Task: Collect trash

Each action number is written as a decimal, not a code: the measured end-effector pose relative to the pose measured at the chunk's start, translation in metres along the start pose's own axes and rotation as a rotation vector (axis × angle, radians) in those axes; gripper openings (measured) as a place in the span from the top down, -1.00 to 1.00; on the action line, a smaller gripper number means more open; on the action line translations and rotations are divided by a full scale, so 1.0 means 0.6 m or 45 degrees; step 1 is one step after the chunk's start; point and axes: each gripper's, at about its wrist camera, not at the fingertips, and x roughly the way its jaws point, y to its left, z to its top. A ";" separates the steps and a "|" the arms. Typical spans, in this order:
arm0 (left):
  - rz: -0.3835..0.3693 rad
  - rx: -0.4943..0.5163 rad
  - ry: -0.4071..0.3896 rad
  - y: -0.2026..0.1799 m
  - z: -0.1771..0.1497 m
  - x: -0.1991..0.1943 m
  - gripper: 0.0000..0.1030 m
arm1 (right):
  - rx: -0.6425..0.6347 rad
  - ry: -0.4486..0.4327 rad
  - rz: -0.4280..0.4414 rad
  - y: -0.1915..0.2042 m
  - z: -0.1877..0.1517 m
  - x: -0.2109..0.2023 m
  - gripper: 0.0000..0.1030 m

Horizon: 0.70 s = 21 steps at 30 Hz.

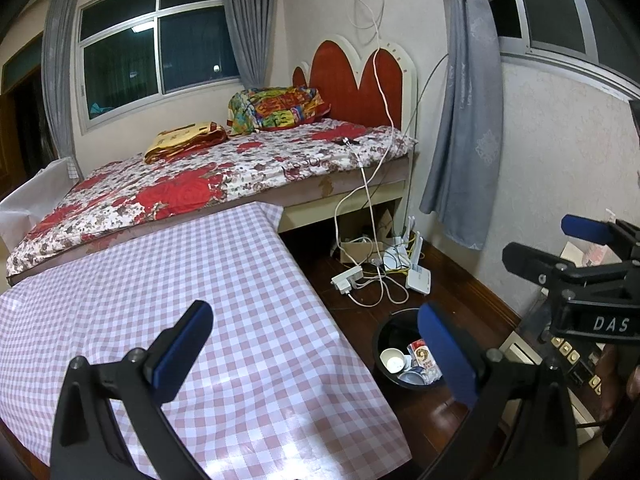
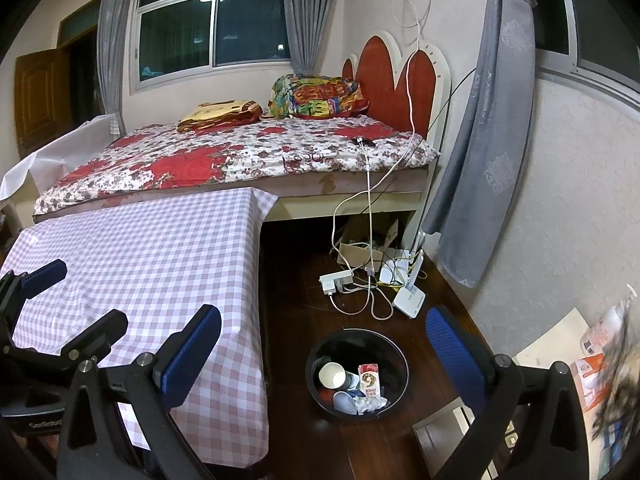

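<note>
A black round trash bin (image 2: 394, 352) stands on the dark wood floor beside the table. It holds a white paper cup (image 2: 332, 374), a red and white carton (image 2: 368, 380), crumpled paper and other scraps. The bin also shows in the left wrist view (image 1: 386, 330), partly behind a finger. My left gripper (image 1: 316, 350) is open and empty, above the table's right edge. My right gripper (image 2: 324, 354) is open and empty, above the floor over the bin. The right gripper also shows in the left wrist view (image 1: 556, 246), and the left gripper in the right wrist view (image 2: 76, 300).
A table with a pink checked cloth (image 2: 160, 248) stands left of the bin. A bed (image 2: 248, 152) lies behind it. A power strip (image 2: 336, 280), cables and a router (image 2: 410, 300) lie on the floor near the wall. Papers and a bottle (image 2: 600, 340) are at the right.
</note>
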 end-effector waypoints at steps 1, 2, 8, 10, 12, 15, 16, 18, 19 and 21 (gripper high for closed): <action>-0.003 0.000 0.001 0.001 -0.001 0.000 -0.99 | 0.000 0.000 -0.001 -0.001 0.000 0.000 -1.00; -0.005 0.000 0.003 0.001 -0.001 0.001 -0.99 | -0.001 -0.001 -0.001 0.000 0.000 0.000 -1.00; -0.007 0.002 0.001 0.004 -0.001 0.003 -0.99 | 0.000 -0.001 -0.001 -0.003 0.000 0.002 -1.00; -0.009 0.003 0.004 0.004 -0.001 0.003 -0.99 | -0.001 -0.001 -0.001 -0.003 0.000 0.001 -1.00; -0.008 0.004 0.003 0.004 -0.001 0.004 -0.99 | 0.000 -0.001 0.000 -0.003 0.000 0.001 -1.00; -0.009 0.003 0.002 0.004 -0.001 0.003 -0.99 | 0.000 -0.001 -0.002 -0.002 0.000 0.001 -1.00; -0.010 0.006 0.002 0.004 -0.001 0.004 -0.99 | 0.000 0.000 -0.001 -0.002 0.000 0.001 -1.00; -0.018 0.000 -0.003 0.005 -0.001 0.003 -0.99 | 0.001 0.001 -0.002 -0.003 0.000 0.002 -1.00; -0.028 -0.009 -0.005 0.008 0.000 0.003 -0.99 | 0.000 -0.001 -0.002 -0.004 0.000 0.001 -1.00; -0.023 -0.013 -0.015 0.012 0.002 0.002 -0.99 | 0.000 0.000 -0.002 -0.005 0.000 0.002 -1.00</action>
